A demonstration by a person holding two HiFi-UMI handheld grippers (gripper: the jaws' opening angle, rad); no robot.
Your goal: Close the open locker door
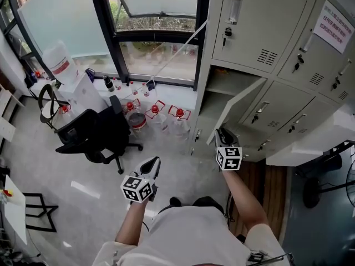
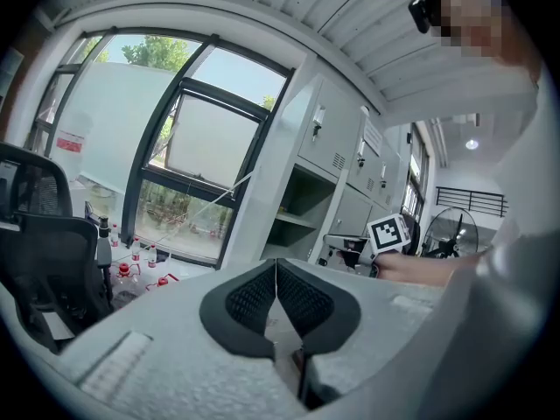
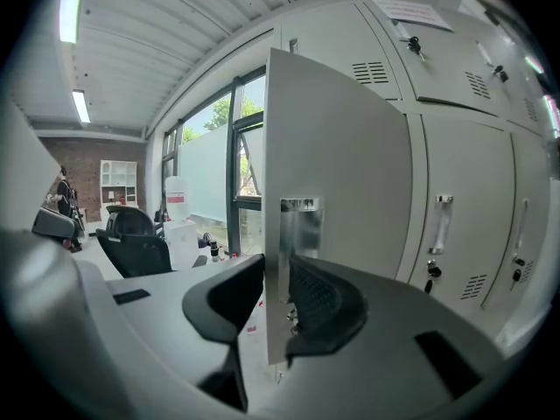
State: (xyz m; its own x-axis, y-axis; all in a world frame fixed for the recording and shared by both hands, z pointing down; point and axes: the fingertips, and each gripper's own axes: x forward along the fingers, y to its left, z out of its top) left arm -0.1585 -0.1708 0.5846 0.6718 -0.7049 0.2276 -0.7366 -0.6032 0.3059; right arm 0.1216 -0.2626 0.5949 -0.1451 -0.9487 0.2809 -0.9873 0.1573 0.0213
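Grey locker door (image 3: 341, 147) edge sits between my right gripper's (image 3: 276, 268) parted jaws, left gripper (image 2: 276, 271) jaws together, empty, well clear of door; next I'd pinch and swing it closed.

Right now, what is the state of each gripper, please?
Left gripper: closed, empty.
Right gripper: open, edge of the locker door between its jaws.

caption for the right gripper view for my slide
Right gripper, fingers either side of the free edge of the open grey metal locker door, closed grey lockers beyond.
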